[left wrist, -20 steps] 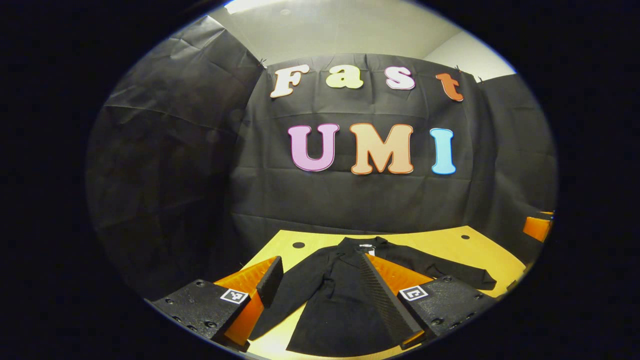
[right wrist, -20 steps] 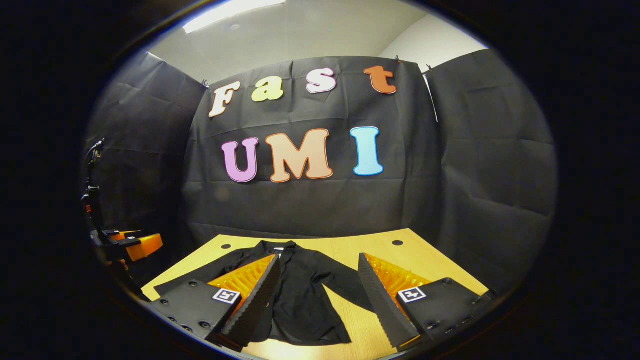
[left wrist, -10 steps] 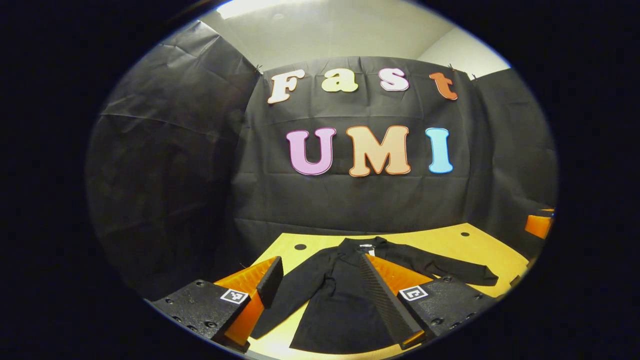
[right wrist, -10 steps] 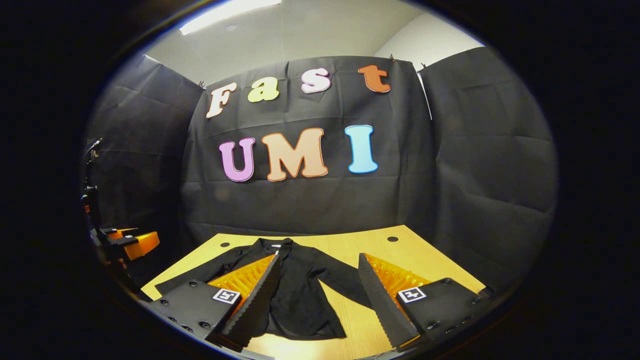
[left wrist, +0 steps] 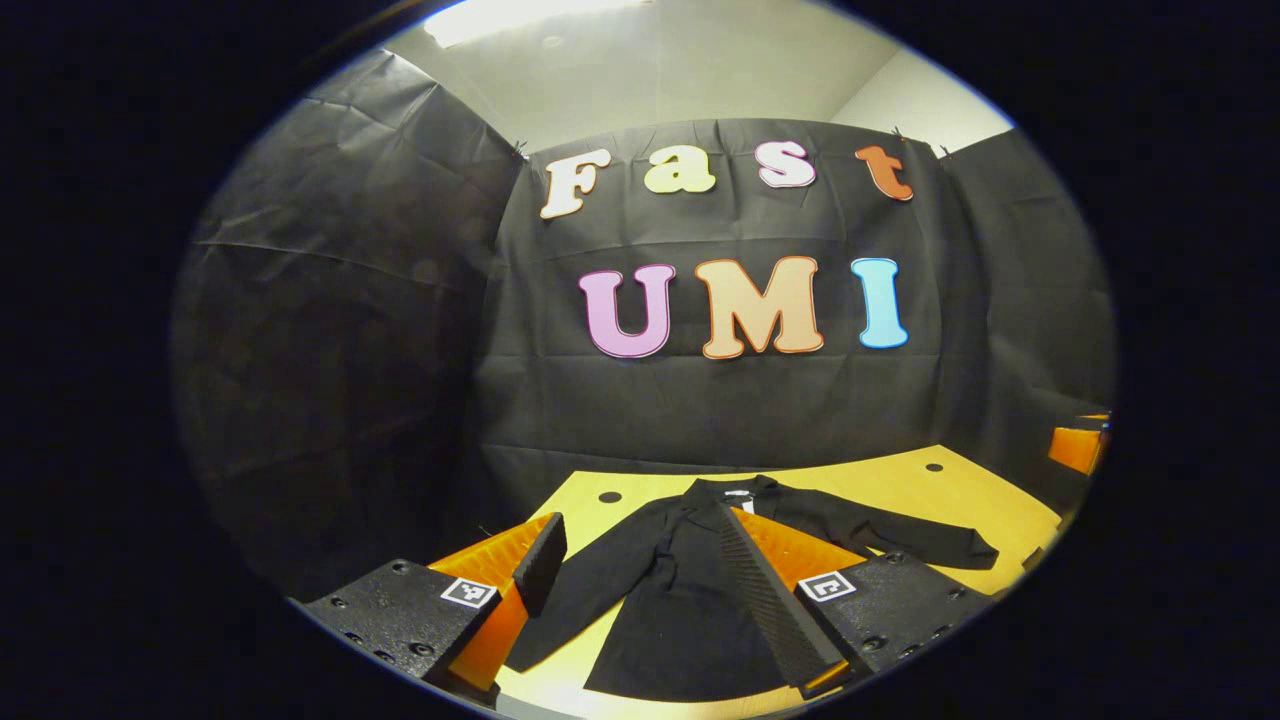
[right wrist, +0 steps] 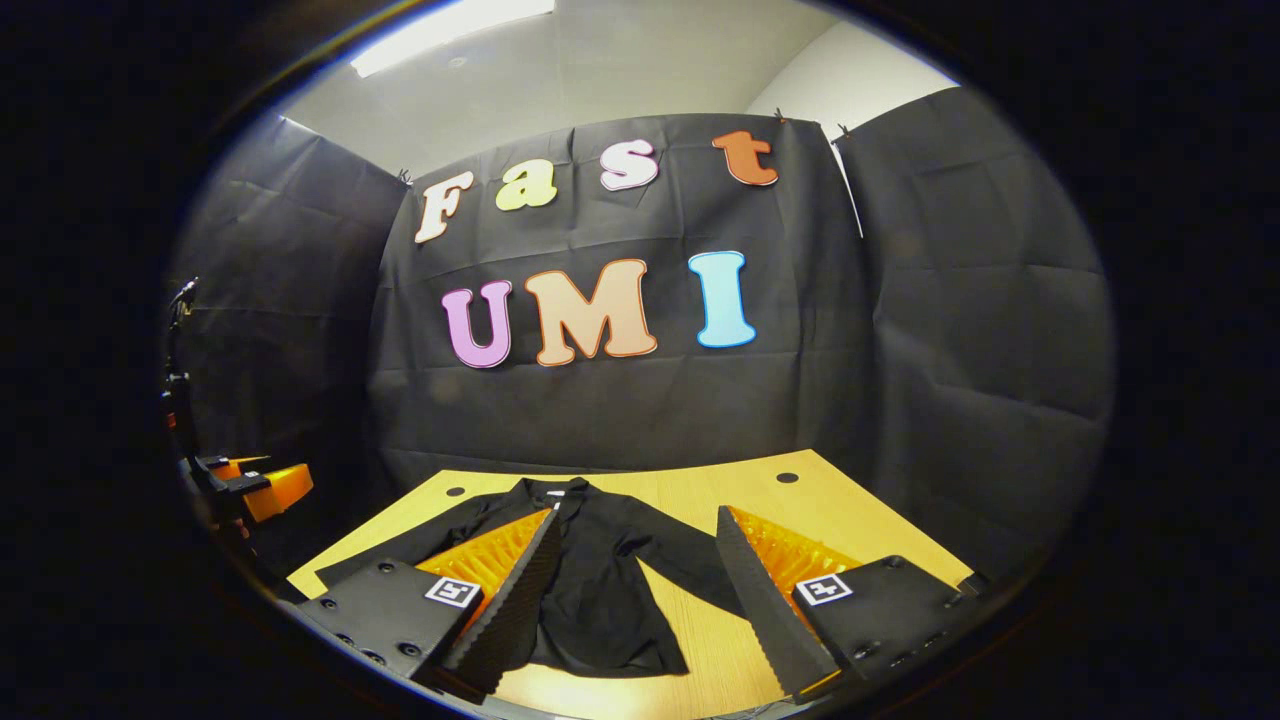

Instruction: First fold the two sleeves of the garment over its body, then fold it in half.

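Two grippers up front, both spread wide, nothing held. Left gripper (left wrist: pixel 640 565) hangs above the near table edge, fingers apart over the shirt. Right gripper (right wrist: pixel 635 560) likewise, one finger (right wrist: pixel 510 590) over the shirt body, the other over bare wood. Black shirt (left wrist: pixel 670 600) lies flat on the yellow wooden table (left wrist: pixel 960 495), collar at the far side, both sleeves spread outward, unfolded. Beyond, black cloth wall (right wrist: pixel 950 330).
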The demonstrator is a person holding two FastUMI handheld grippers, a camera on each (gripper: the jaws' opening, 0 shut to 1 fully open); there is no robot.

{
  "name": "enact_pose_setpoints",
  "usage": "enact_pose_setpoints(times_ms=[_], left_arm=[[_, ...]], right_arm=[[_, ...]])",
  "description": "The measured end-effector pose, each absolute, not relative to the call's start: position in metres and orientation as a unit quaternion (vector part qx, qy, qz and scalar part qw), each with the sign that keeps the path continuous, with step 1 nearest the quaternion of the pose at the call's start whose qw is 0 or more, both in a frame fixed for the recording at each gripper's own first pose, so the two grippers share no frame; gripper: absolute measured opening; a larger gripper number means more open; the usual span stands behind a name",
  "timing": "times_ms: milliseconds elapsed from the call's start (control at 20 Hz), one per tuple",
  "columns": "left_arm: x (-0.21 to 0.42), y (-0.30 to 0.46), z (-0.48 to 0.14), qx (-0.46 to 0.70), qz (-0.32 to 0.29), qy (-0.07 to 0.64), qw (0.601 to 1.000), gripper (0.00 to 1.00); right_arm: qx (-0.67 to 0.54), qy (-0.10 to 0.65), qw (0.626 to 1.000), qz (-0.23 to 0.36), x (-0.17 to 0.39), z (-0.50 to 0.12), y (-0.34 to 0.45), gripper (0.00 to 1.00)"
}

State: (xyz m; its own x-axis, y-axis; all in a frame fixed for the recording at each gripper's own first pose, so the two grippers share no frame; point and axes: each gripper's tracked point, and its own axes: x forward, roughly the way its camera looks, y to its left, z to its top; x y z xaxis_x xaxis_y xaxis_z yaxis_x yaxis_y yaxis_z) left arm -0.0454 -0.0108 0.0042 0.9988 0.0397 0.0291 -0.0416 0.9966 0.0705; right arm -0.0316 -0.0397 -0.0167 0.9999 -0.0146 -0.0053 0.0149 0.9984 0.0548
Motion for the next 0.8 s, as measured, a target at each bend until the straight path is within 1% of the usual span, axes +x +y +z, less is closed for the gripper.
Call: enact_pose_setpoints(times_ms=[250, 700, 750, 800], left_arm=[[-0.056, -0.007, -0.004, 0.038, 0.033, -0.006, 0.999, 0.99], [-0.063, 0.001, 0.003, 0.055, 0.058, -0.01, 0.997, 0.99], [-0.063, 0.001, 0.003, 0.054, 0.059, -0.012, 0.997, 0.93], [-0.062, 0.001, 0.004, 0.054, 0.06, -0.012, 0.997, 0.93]], right_arm=[[0.028, 0.011, 1.0, -0.01, -0.03, -0.025, -0.052, 0.99], [0.016, 0.013, 1.0, -0.012, -0.013, -0.025, -0.068, 0.99], [0.012, 0.013, 1.0, -0.014, -0.01, -0.025, -0.071, 0.99], [0.009, 0.012, 1.0, -0.013, -0.008, -0.023, -0.073, 0.99]])
